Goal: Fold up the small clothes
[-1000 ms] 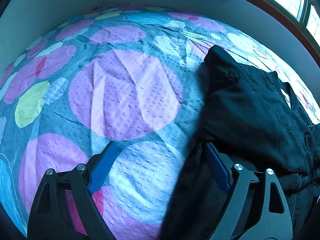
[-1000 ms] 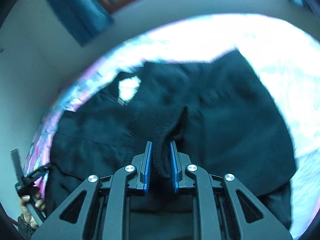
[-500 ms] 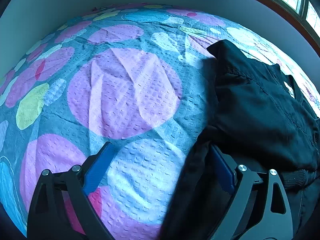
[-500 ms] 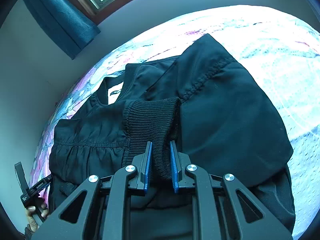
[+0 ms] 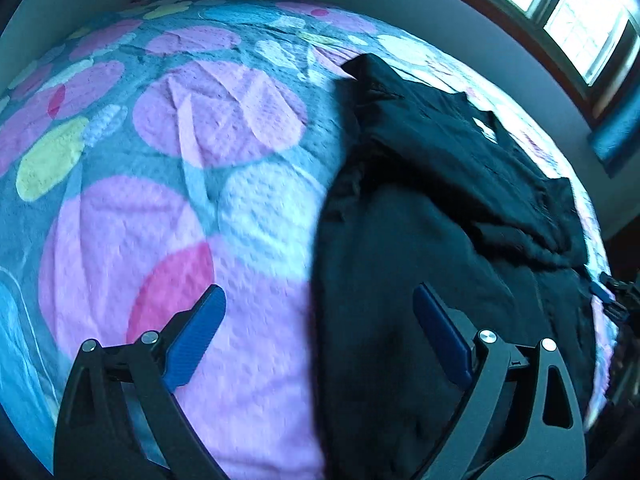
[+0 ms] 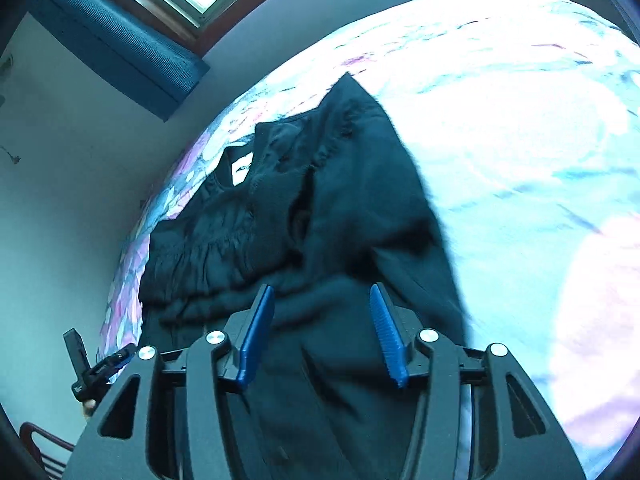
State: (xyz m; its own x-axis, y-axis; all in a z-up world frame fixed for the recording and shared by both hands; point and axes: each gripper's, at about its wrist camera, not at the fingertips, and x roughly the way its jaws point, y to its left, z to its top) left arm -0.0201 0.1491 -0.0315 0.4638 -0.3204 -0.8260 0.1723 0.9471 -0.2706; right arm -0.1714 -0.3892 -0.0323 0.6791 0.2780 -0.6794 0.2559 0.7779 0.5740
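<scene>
A black jacket (image 5: pixel 440 200) lies on the bed, with its neck label (image 5: pixel 486 128) toward the window. In the right wrist view its sleeve (image 6: pixel 360 184) is folded across the jacket's body (image 6: pixel 208 248). My left gripper (image 5: pixel 320 312) stands wide open over the jacket's left edge, one finger above the bedspread and the other above black cloth, gripping nothing. The jaws of my right gripper (image 6: pixel 322 320) are opening above the jacket's lower part; cloth lies under them, but the pads press on nothing. At the lower left of that view, a hand holds the left gripper (image 6: pixel 92 364).
A bedspread (image 5: pixel 200 120) with pink, yellow and pale circles covers the bed and looks washed out (image 6: pixel 520 120) in the right wrist view. A grey wall, a window (image 5: pixel 560 8) and a blue curtain (image 6: pixel 120 48) border the far side. A dark red chair back (image 6: pixel 40 448) shows at bottom left.
My right gripper let go of the ribbed cuff it held, and the sleeve now rests across the jacket. Both grippers drew back from the jacket. The left one stayed open.
</scene>
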